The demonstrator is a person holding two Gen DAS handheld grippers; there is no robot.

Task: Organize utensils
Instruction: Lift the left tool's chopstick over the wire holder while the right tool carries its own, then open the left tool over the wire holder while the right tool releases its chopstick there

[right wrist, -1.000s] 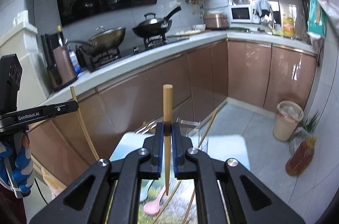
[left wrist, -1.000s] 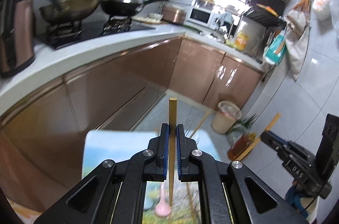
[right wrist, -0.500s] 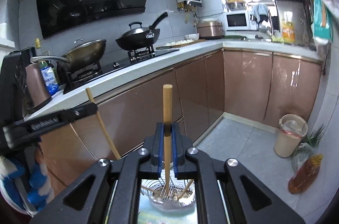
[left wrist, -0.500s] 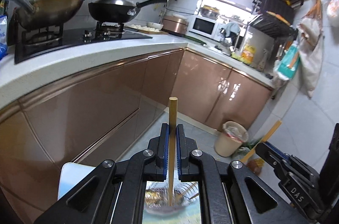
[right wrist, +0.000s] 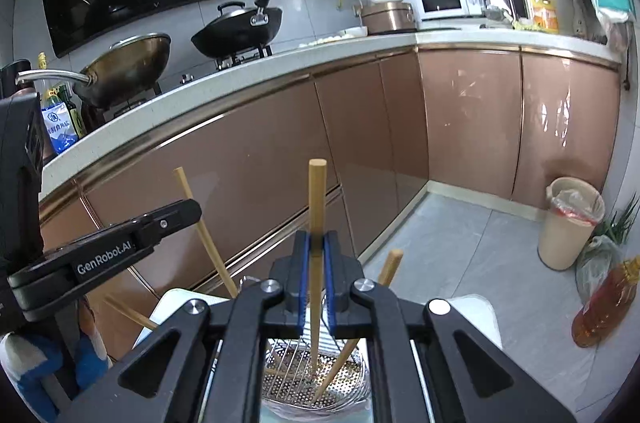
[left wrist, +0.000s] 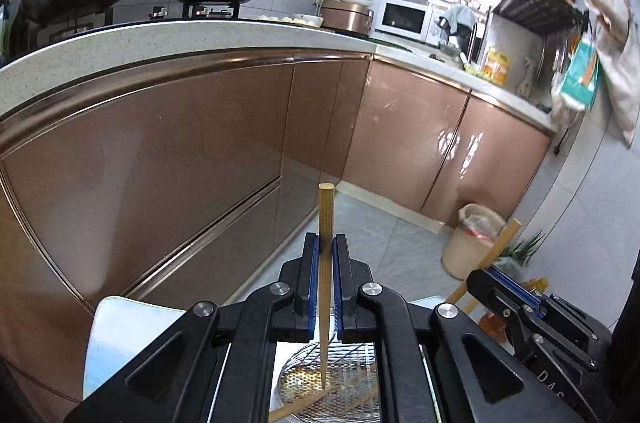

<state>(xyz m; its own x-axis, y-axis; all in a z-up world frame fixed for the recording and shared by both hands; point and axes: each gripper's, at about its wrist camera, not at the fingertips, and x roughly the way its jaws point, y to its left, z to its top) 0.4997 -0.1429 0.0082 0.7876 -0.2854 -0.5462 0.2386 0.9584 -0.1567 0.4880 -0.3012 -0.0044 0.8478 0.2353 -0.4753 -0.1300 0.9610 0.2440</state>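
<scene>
My left gripper (left wrist: 326, 243) is shut on a wooden chopstick (left wrist: 326, 223) held upright, its lower tip inside a wire utensil holder (left wrist: 332, 379) below. My right gripper (right wrist: 316, 241) is shut on another wooden chopstick (right wrist: 317, 199), also upright, tip down in the same wire holder (right wrist: 316, 379). Other chopsticks (right wrist: 360, 327) lean in the holder. The right gripper (left wrist: 504, 287) with its chopstick shows at the right of the left wrist view. The left gripper (right wrist: 188, 209) with its chopstick shows at the left of the right wrist view.
The holder stands on a white table (left wrist: 112, 319) with a printed mat. Brown kitchen cabinets (left wrist: 180, 151) under a white counter run behind. Two woks (right wrist: 236, 31) sit on the stove. A bin (right wrist: 572, 223) and an oil bottle (right wrist: 604, 307) stand on the floor.
Both grippers have moved down and closer together over the wire holder. The chopstick tips now reach inside it.
</scene>
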